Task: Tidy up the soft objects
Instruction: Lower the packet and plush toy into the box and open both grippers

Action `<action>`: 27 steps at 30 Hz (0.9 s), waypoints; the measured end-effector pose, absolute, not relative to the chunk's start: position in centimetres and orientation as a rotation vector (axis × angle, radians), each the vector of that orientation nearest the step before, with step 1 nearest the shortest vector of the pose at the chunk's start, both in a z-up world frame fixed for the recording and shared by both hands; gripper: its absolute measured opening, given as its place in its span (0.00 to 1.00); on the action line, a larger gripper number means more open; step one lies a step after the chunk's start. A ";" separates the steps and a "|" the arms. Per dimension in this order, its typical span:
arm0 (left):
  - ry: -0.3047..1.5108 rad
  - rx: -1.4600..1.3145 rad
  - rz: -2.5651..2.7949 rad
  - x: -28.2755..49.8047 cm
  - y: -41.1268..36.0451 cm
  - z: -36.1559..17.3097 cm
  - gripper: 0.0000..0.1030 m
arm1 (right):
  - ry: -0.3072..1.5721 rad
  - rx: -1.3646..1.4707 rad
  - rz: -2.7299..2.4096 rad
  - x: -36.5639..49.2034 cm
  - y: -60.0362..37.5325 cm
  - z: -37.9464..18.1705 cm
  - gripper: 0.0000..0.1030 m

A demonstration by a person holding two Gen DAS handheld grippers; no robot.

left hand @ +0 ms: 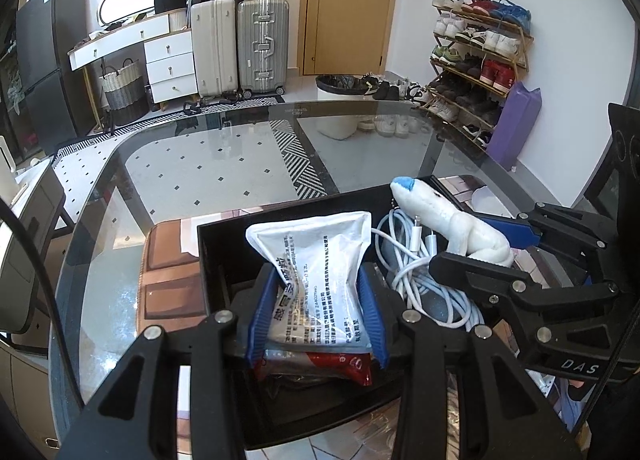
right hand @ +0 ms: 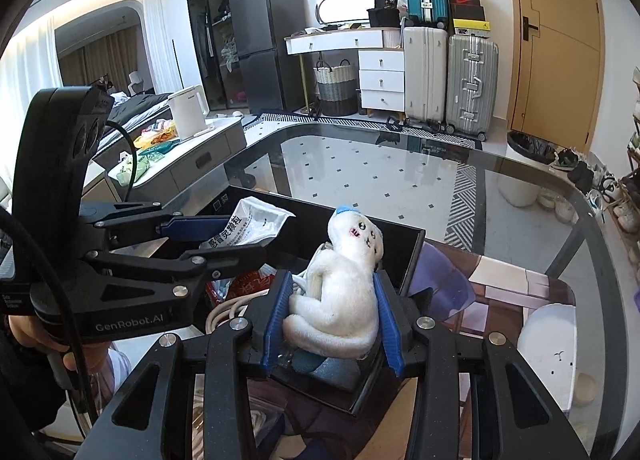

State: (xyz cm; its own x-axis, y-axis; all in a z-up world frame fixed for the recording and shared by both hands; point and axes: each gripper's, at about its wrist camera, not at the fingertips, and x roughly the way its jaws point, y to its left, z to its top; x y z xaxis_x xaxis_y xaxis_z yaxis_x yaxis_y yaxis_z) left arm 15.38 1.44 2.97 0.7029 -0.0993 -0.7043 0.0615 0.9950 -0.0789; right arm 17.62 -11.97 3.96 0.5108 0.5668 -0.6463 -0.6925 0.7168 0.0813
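At lower centre of each view, a white printed sachet [left hand: 316, 280] is pinched upright by the left claw [left hand: 318, 316] and a white plush monkey [right hand: 340, 292] by the right claw [right hand: 334, 324], both above the black open box [left hand: 224, 252] on the glass table [left hand: 200, 164].

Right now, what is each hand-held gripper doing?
Left hand-held gripper: closed on the white printed pouch, over the black box.
Right hand-held gripper: closed on the white plush toy.
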 end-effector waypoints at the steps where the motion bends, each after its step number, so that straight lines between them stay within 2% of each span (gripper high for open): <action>1: 0.787 -0.050 -0.089 15.4 1.5 3.0 0.40 | 0.704 -0.192 0.761 17.7 -11.9 3.9 0.40; 9: 0.787 -0.051 -0.082 15.5 1.7 2.8 0.42 | 0.706 -0.179 0.745 17.6 -11.6 3.7 0.40; 15: 0.791 -0.020 -0.054 15.3 1.8 2.8 0.46 | 0.680 -0.207 0.728 17.2 -11.6 4.0 0.46; 18: 0.778 0.004 -0.041 14.8 1.6 3.0 0.56 | 0.659 -0.171 0.712 17.1 -12.9 4.7 0.57; 19: 0.772 0.010 -0.036 14.6 1.6 3.2 0.62 | 0.652 -0.166 0.704 17.0 -13.1 5.0 0.64; 20: 0.762 0.020 -0.031 14.4 1.5 3.3 0.63 | 0.643 -0.163 0.695 16.8 -13.6 5.3 0.69; 21: 0.760 0.025 -0.030 14.2 1.5 3.3 0.64 | 0.643 -0.162 0.690 16.7 -14.0 5.4 0.71; 27: 0.736 0.022 -0.028 13.0 1.5 4.1 0.90 | 0.653 -0.165 0.681 15.5 -15.5 5.5 0.89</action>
State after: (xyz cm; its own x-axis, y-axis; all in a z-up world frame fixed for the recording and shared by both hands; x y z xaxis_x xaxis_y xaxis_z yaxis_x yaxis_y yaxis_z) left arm 12.97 1.49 4.10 0.7406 -0.0183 -0.6717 0.0336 0.9994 0.0099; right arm 15.47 -15.55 5.50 0.5878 0.5316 -0.6098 -0.6314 0.7727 0.0649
